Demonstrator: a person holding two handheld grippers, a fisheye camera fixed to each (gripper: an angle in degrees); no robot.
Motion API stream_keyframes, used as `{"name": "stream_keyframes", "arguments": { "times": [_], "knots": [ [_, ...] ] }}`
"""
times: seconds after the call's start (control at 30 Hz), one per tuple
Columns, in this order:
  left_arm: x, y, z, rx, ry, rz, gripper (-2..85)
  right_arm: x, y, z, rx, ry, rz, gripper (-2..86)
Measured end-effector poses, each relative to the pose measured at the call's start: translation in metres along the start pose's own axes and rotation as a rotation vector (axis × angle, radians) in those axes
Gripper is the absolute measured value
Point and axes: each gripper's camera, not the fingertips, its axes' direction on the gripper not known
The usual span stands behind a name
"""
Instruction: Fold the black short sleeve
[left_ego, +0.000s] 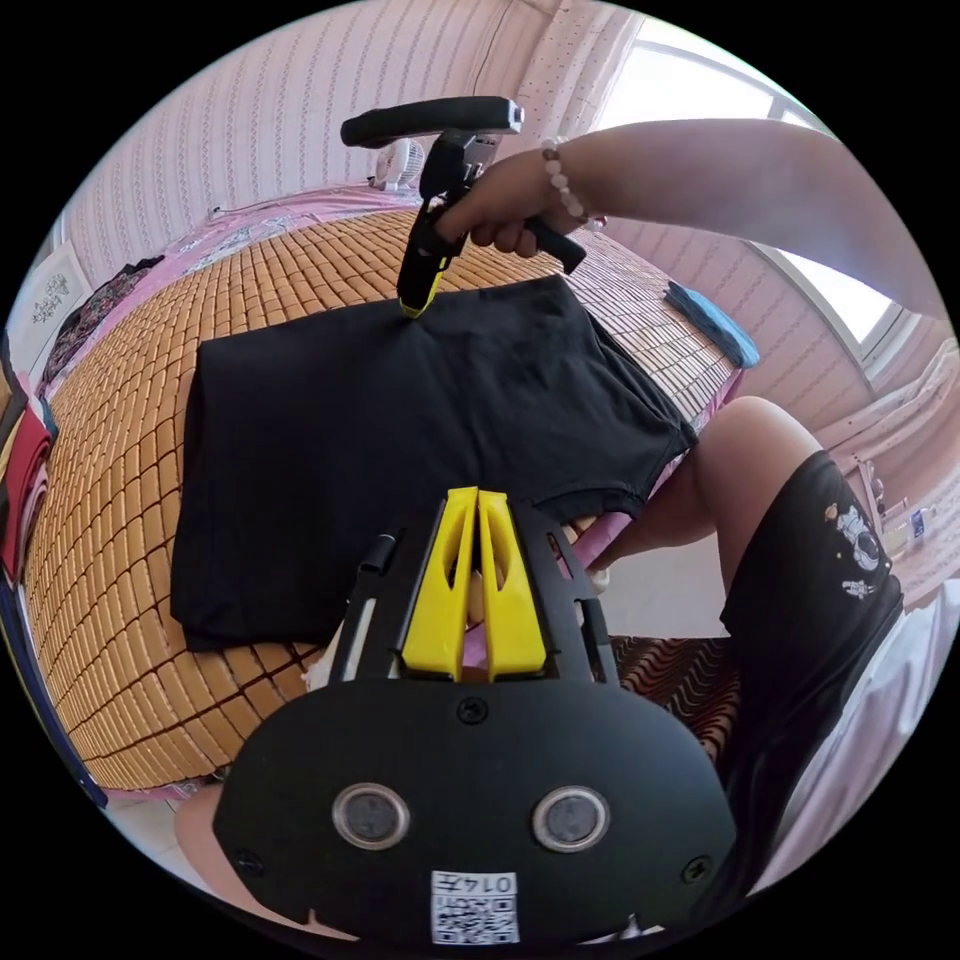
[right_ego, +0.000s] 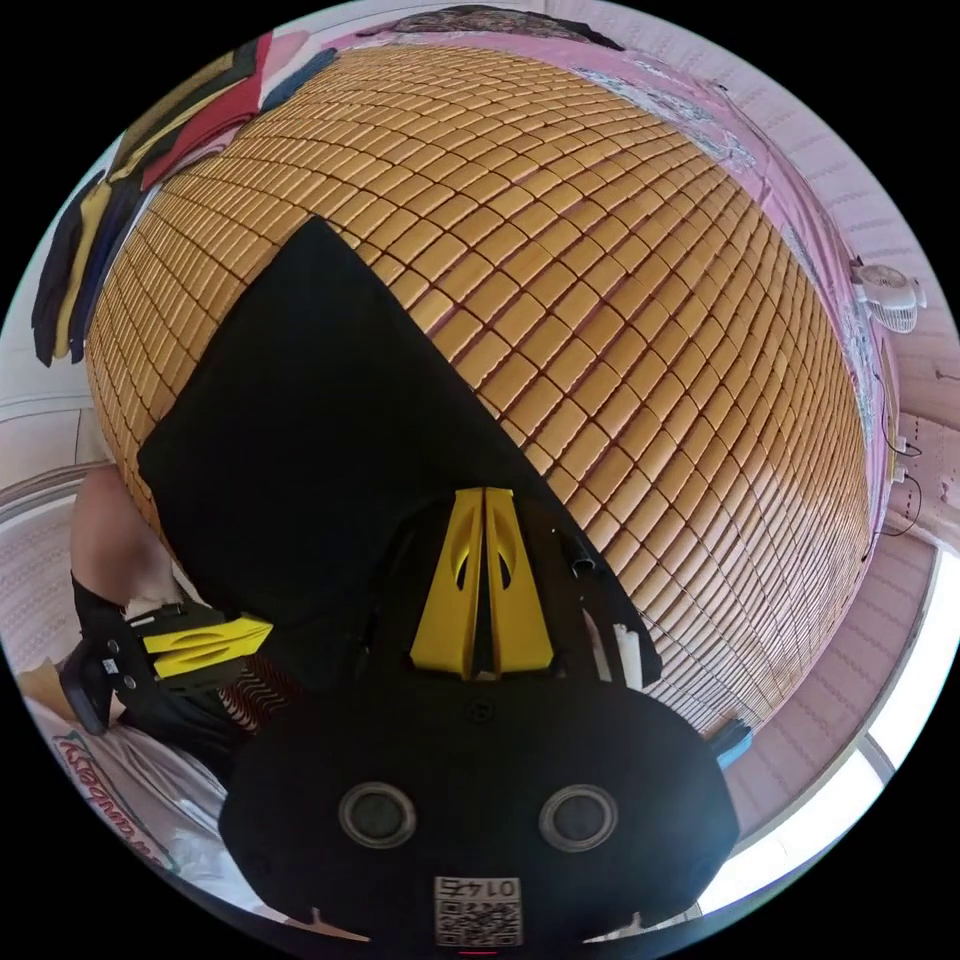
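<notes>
Nearby, blue cloth (left_ego: 712, 322) beside black short sleeve (left_ego: 400, 440) on bamboo mat (right_ego: 650, 300).

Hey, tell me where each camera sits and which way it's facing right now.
Left gripper view: rides the left claw at the mat's near edge, facing across the black shirt toward the right claw, a hand and a knee.
Right gripper view: rides the right claw, looking down over the bamboo mat.
Shared: shirt, mat, both claws.
</notes>
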Motion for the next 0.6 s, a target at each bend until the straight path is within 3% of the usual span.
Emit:
{"name": "stream_keyframes", "arguments": {
  "times": [0.2, 0.33, 0.47, 0.6],
  "knots": [
    [0.006, -0.002, -0.01, 0.032, 0.029, 0.021, -0.8, 0.024, 0.038, 0.005, 0.128, -0.075, 0.056, -0.4],
    [0.026, -0.005, -0.031, 0.153, 0.109, 0.079, 0.5, 0.05, 0.153, 0.008, 0.327, -0.226, 0.21, 0.2],
    [0.066, -0.006, -0.048, 0.25, 0.126, 0.19, 7.9, 0.062, 0.287, 0.055, 0.329, -0.21, 0.399, 6.8],
    [0.106, -0.019, -0.044, 0.208, 0.165, 0.281, 9.9, 0.057, 0.37, 0.104, 0.327, -0.252, 0.484, 9.7]
  ]
}}
